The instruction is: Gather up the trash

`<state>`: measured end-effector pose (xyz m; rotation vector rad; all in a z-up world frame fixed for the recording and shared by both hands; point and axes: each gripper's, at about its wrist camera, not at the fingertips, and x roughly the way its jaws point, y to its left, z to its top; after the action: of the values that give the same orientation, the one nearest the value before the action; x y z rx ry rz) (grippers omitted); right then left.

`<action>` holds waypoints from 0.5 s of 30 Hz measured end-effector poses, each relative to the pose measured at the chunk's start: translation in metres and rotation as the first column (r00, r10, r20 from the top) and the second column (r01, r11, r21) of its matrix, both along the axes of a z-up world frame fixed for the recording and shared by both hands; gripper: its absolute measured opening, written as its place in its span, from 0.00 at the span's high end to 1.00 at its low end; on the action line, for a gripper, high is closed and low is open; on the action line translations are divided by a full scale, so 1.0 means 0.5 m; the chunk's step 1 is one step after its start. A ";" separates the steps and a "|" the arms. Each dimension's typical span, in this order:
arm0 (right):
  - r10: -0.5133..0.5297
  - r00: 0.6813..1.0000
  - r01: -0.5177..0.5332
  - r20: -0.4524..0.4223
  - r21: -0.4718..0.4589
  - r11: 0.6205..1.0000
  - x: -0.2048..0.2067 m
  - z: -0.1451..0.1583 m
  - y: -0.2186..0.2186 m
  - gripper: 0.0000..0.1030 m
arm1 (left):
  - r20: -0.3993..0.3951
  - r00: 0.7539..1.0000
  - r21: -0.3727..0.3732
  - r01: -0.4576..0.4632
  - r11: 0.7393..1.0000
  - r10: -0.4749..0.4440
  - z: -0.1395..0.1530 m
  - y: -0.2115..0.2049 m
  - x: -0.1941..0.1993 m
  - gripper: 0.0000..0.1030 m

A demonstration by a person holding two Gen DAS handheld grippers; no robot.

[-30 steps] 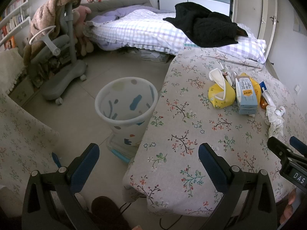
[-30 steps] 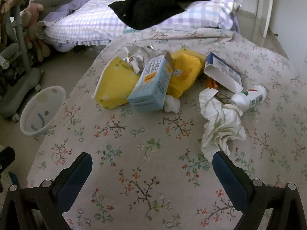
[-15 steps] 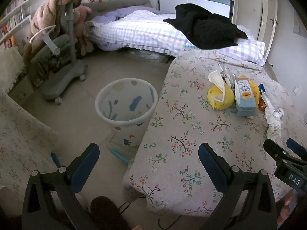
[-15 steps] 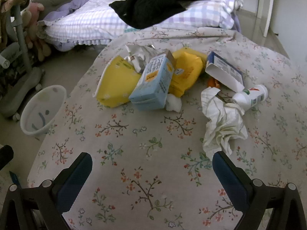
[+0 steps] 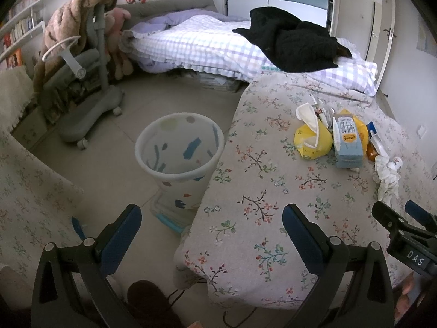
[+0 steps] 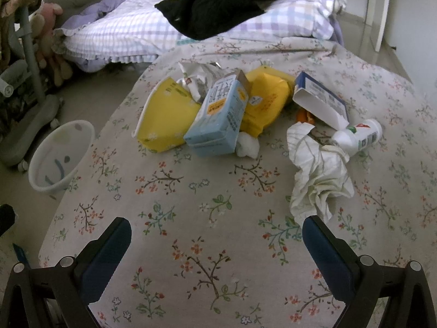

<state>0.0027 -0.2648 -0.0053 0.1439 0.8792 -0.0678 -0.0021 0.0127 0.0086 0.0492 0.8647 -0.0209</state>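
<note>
Nothing collected yet: waste bin [image 5: 179, 147] looks empty, blue carton [image 6: 218, 120], crumpled tissue [image 6: 319, 180] untouched; your jaws apart on both grippers.

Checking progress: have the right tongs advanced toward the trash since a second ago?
No. The right tongs have hardly shifted: the blue carton keeps its place in their view.

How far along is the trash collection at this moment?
Nothing looks done: the bin on the floor appears empty. Nothing is in hand: the left gripper and right gripper are both open, above the floral cover. Left on it: the crumpled tissue, blue carton, yellow packs, white bottle and open box.
</note>
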 end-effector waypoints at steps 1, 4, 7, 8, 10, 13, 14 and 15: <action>-0.001 1.000 0.001 0.001 0.001 1.000 0.001 -0.001 -0.001 0.00 | 0.001 1.000 -0.003 0.001 1.000 -0.001 0.002 -0.002 0.000 0.00; -0.003 1.000 0.003 0.004 0.001 1.000 0.002 0.001 -0.002 0.00 | -0.001 1.000 -0.019 -0.001 1.000 0.001 0.009 0.001 0.003 0.00; -0.013 1.000 0.013 0.021 0.007 1.000 0.003 0.013 -0.010 0.00 | 0.009 1.000 -0.028 -0.005 1.000 0.006 0.015 -0.001 0.007 0.00; -0.014 1.000 0.014 0.022 0.004 1.000 0.004 0.016 -0.011 0.00 | 0.013 1.000 -0.030 -0.008 1.000 0.008 0.016 -0.001 0.008 0.00; -0.011 1.000 0.010 0.013 0.012 1.000 0.008 0.019 -0.016 0.00 | 0.021 1.000 -0.034 -0.016 0.999 0.017 0.017 0.001 0.010 0.00; -0.004 1.000 0.005 -0.009 0.038 0.999 0.017 0.026 -0.024 0.00 | 0.018 0.999 -0.043 -0.028 0.999 0.028 0.016 0.002 0.016 0.00; -0.002 1.000 0.003 -0.013 0.041 0.999 0.020 0.030 -0.026 0.00 | 0.017 0.999 -0.047 -0.029 0.998 0.030 0.015 0.004 0.016 0.00; 0.001 1.000 0.000 -0.016 0.040 0.999 0.022 0.035 -0.027 0.00 | 0.018 0.999 -0.050 -0.032 0.998 0.033 0.014 0.004 0.018 0.00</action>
<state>0.0137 -0.2782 0.0120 0.1806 0.8968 -0.0512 0.0069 0.0145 0.0158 -0.0113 0.8461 -0.0119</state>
